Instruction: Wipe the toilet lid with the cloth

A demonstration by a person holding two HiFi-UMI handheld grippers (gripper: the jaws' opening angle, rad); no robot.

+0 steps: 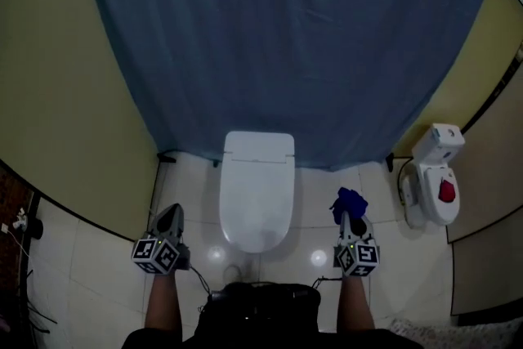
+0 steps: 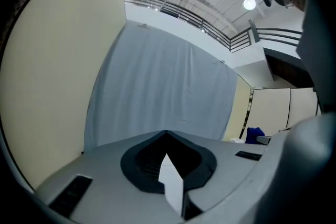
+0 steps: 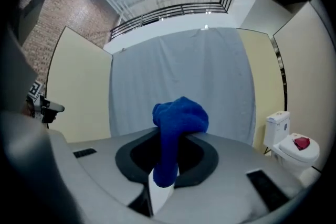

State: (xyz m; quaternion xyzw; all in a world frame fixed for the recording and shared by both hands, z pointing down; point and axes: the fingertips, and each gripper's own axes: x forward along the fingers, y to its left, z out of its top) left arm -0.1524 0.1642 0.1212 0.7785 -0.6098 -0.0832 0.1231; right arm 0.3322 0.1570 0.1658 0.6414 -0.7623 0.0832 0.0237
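A white toilet with its lid (image 1: 257, 190) down stands against the blue curtain in the head view. My right gripper (image 1: 350, 208) is held to the right of the toilet, shut on a blue cloth (image 1: 349, 200). In the right gripper view the blue cloth (image 3: 177, 128) bunches up above the closed jaws and points upward at the curtain. My left gripper (image 1: 171, 218) hovers to the left of the toilet, its jaws shut with nothing between them. The left gripper (image 2: 169, 136) faces the curtain, and the blue cloth (image 2: 255, 134) shows small at the right.
A blue curtain (image 1: 286, 37) hangs behind the toilet between cream partition walls (image 1: 57, 102). A second white toilet with a red object (image 1: 446, 191) on it stands at the right. The floor (image 1: 90, 257) is glossy white tile. The person's dark clothing fills the bottom middle.
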